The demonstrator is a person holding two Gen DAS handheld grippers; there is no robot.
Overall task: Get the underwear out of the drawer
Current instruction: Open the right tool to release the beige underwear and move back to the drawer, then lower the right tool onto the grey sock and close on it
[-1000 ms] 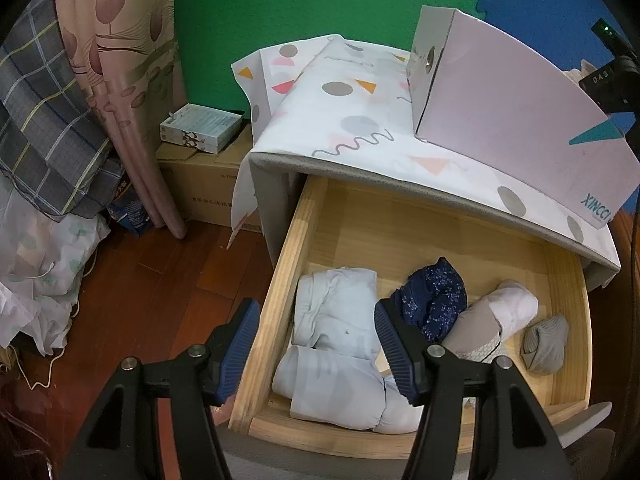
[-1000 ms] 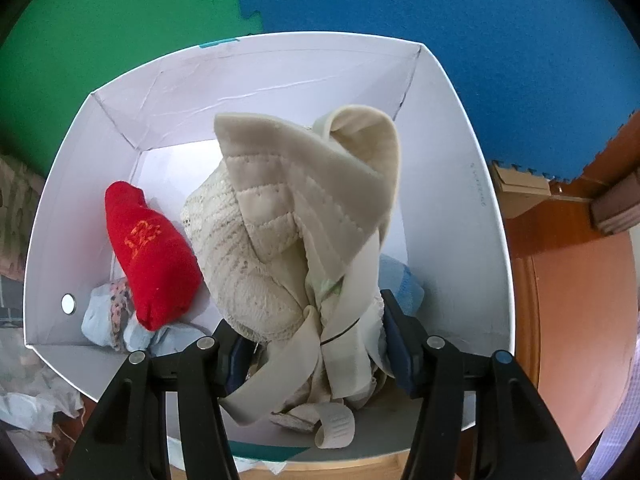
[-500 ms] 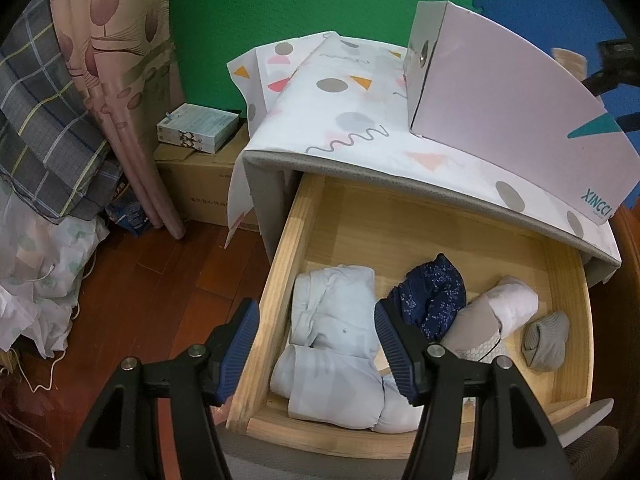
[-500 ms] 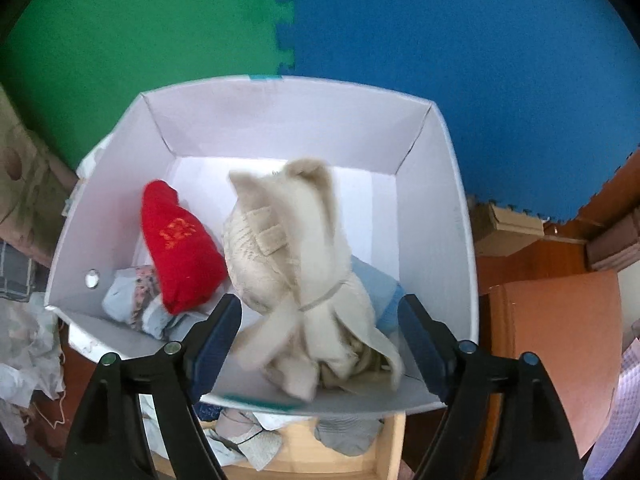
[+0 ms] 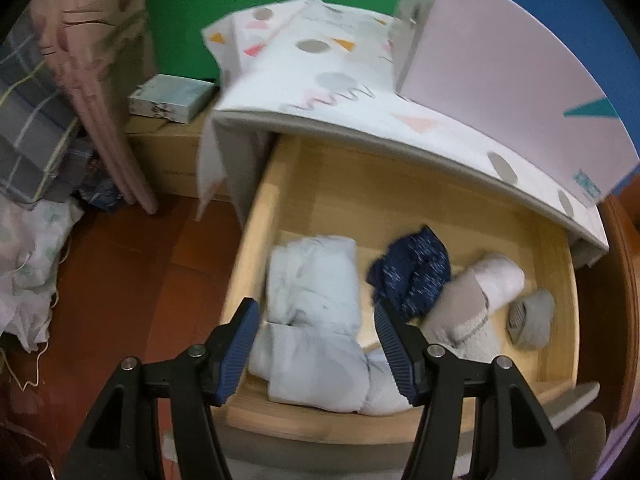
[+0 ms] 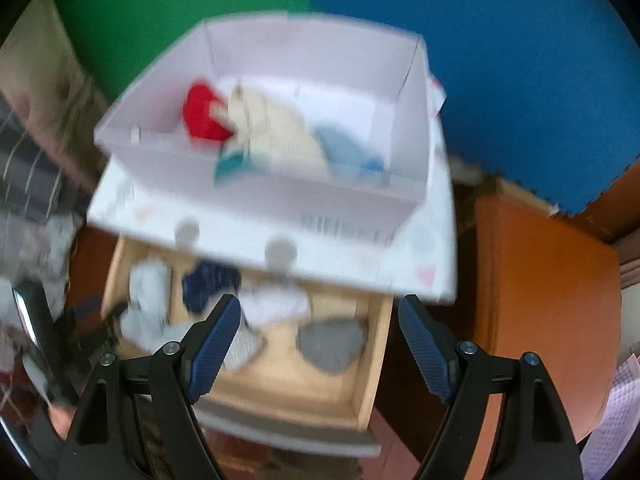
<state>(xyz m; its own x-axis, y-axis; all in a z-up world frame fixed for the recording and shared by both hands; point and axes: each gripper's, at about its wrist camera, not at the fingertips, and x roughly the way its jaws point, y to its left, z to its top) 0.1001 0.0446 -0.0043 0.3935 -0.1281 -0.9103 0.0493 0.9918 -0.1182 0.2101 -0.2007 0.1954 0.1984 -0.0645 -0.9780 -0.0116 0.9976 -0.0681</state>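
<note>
Wooden drawer (image 5: 256,220) holds five bundled garments; left tool (image 5: 316,344) and right tool (image 6: 320,344) both gape, empty

My left gripper (image 5: 316,344) points steeply downward, its blue-padded jaws parted and gripping nothing. My right gripper (image 6: 320,344) also tips steeply downward, its jaws standing wide and empty after just opening; that view is blurred by motion.

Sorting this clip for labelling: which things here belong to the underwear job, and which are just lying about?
Part of the job:
- open drawer with the rolled clothes
- white box holding the cream garment
- both grippers, left and right, open and empty

Lying about:
- curtain
- small carton
- plaid cloth
</note>
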